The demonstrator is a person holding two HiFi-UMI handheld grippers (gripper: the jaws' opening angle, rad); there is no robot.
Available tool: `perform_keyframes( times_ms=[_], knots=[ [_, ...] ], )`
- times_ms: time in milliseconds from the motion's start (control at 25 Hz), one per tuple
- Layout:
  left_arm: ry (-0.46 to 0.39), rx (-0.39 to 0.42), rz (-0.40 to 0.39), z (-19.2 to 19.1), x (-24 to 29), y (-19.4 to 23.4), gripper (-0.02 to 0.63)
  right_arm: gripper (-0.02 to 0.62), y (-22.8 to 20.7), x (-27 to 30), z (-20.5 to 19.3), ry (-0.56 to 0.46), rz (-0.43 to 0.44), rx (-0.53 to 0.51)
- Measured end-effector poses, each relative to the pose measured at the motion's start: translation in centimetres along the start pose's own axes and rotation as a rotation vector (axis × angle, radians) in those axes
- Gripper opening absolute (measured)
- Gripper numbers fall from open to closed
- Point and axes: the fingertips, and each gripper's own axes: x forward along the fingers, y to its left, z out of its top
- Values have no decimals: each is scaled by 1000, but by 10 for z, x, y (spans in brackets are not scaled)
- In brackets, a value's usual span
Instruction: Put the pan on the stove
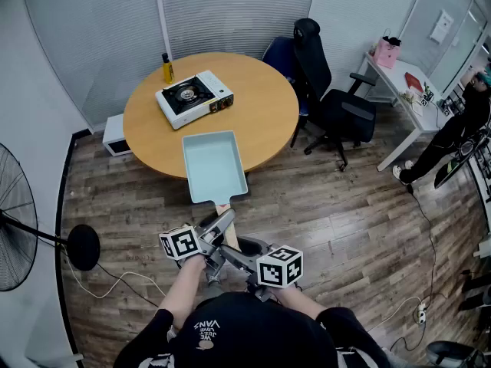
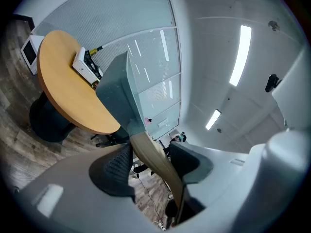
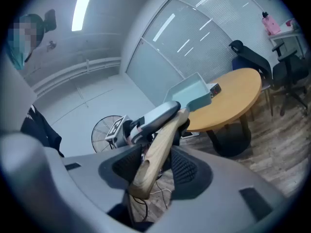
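Note:
A pale blue rectangular pan with a wooden handle hangs in the air over the near edge of the round wooden table. My left gripper is shut on the handle, and my right gripper is shut on it just behind. In the left gripper view the handle runs between the pads up to the pan. The right gripper view shows the handle slanting between the jaws, with the pan beyond. The white portable stove sits on the table's far left part.
A yellow bottle stands behind the stove. A black office chair is at the table's right, a standing fan at the left. A white desk and a person are at the far right. Cables lie on the wooden floor.

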Motion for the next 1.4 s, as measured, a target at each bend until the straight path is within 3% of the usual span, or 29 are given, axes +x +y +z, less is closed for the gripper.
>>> perform_keyframes(
  times_ms=[480,800,960,1400],
  knots=[
    [-29,-7,7,-47,-7,-27,232,182,14,-47,-27,5,29,-11],
    [-18,-17,12,-42,-1,-18,236,206,10,-35,-24,11,48,-1],
    [-4,-20,-1,-24,8,-5,235,209,0,-18,-10,-8,32,3],
    [55,-29,-50,70,28,43,235,210,-25,69,55,-60,-24,-10]
  ],
)
